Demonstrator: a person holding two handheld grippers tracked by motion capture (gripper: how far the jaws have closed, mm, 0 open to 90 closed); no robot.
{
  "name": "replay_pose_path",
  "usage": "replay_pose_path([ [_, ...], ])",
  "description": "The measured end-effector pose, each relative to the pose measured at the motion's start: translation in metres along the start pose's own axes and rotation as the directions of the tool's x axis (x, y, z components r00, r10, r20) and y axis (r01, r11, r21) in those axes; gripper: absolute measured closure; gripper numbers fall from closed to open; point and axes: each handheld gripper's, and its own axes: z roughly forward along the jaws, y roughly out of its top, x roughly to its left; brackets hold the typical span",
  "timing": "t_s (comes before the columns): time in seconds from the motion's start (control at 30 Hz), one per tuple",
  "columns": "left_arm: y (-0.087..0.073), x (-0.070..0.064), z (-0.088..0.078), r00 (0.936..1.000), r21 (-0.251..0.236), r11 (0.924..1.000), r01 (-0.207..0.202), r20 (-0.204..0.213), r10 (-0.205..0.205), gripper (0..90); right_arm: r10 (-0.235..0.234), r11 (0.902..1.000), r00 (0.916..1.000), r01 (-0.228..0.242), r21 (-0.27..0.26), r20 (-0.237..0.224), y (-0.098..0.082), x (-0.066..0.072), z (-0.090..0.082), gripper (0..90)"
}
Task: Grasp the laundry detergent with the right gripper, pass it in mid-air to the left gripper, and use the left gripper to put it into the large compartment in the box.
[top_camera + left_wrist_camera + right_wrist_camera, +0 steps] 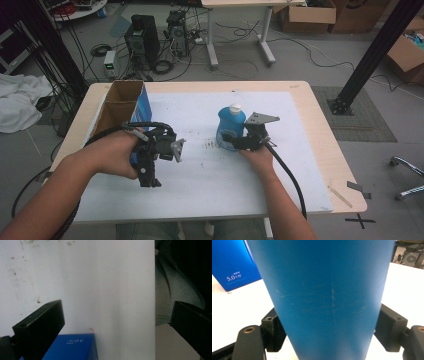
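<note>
We had the blue bottle [231,127] standing upright on the white mat [210,170] near the middle of the table [320,145], its white cap on. The right gripper [233,142] had come in low against its body, and in the right gripper view the blue wall [324,297] sat between the two black jaws, each pressed to a side — clamped on the bottle, as far as we could judge. The bottle's base seemed to rest on the mat; we saw no gap under it from the high view, though that view was too coarse to be sure.

The left gripper [150,172] hung above the mat near the open cardboard box [120,107] with the blue side, its jaws well apart and nothing between them. In the left gripper view the fingers [40,325] framed bare mat and a corner of the blue box [72,346].

So the grasp looked made and little else. What was left, in our reading, was the lift and the carry — most likely toward the box on the left, which showed nothing inside from above.
</note>
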Motion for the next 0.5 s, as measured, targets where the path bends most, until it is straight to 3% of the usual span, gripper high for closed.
replay_pose_path([
  [0.5,-0.0004,0.0009,0.0025,1.0000,0.000,1.0000,0.004,0.004,-0.004,0.1,-0.004,0.9999,0.9999,0.004,-0.016,-0.013,-0.0027,-0.0002,0.0014,30.9],
])
